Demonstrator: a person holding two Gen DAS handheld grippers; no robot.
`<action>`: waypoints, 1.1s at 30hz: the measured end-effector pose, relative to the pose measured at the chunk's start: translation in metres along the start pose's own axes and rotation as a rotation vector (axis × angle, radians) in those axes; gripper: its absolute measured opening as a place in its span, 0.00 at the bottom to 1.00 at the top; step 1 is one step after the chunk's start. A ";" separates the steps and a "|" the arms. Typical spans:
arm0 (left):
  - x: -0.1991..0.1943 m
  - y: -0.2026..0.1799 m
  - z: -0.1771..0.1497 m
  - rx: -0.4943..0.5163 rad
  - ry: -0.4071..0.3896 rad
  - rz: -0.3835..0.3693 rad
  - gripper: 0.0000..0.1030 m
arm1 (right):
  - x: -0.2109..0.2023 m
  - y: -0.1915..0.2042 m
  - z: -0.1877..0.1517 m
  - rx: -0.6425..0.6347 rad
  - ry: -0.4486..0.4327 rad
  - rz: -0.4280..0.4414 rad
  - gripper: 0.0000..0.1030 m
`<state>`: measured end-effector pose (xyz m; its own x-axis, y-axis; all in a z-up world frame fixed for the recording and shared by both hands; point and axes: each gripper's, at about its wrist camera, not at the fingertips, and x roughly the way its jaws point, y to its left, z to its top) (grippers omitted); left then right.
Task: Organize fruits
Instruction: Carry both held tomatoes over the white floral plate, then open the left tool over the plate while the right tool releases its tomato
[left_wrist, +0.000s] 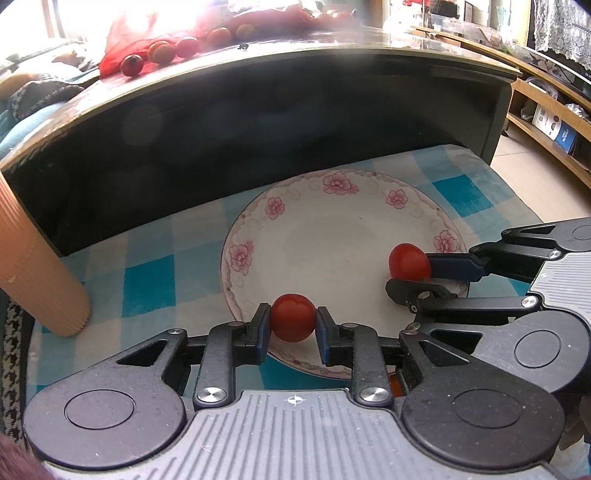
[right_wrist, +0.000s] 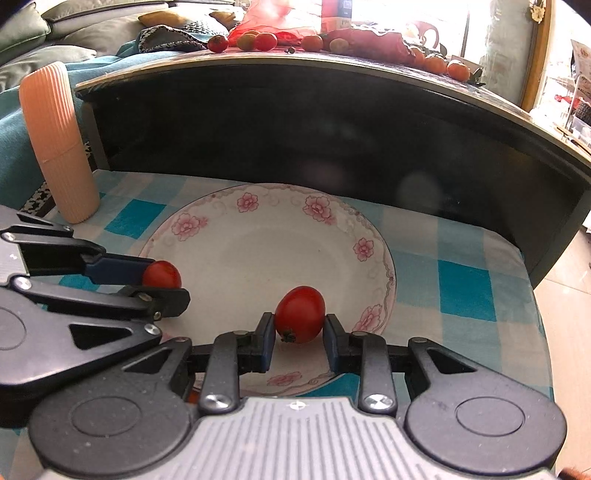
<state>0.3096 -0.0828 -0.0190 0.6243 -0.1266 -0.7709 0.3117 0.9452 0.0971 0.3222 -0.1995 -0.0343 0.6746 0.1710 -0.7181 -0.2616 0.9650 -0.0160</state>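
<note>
Tomatoes sit one in each claw, both over the flowered plate (left_wrist: 258, 221). Left claw (left_wrist: 293, 325) squeezes a round tomato (left_wrist: 293, 317) between its pads. Right claw (right_wrist: 300, 328) squeezes an egg-shaped tomato (right_wrist: 300, 314), just beside the left claw

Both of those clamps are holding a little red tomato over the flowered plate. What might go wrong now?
The round red tomato in the left gripper sits near the white flowered plate's rim, so once released it might roll onto the blue checked cloth. The oval red tomato in the right gripper could bruise if squeezed harder. The two grippers are close and might bump.
</note>
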 end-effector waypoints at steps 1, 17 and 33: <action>0.000 0.001 0.000 -0.002 0.000 0.000 0.33 | 0.001 0.000 0.001 0.002 0.002 0.000 0.41; -0.014 0.014 0.004 -0.045 -0.040 0.008 0.56 | -0.008 -0.004 0.010 0.027 -0.038 -0.002 0.43; -0.036 0.020 0.002 -0.067 -0.069 0.008 0.62 | -0.032 -0.023 0.019 0.130 -0.066 0.020 0.52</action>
<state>0.2948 -0.0602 0.0114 0.6751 -0.1372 -0.7248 0.2597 0.9639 0.0594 0.3203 -0.2237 0.0021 0.7153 0.1992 -0.6698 -0.1867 0.9782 0.0915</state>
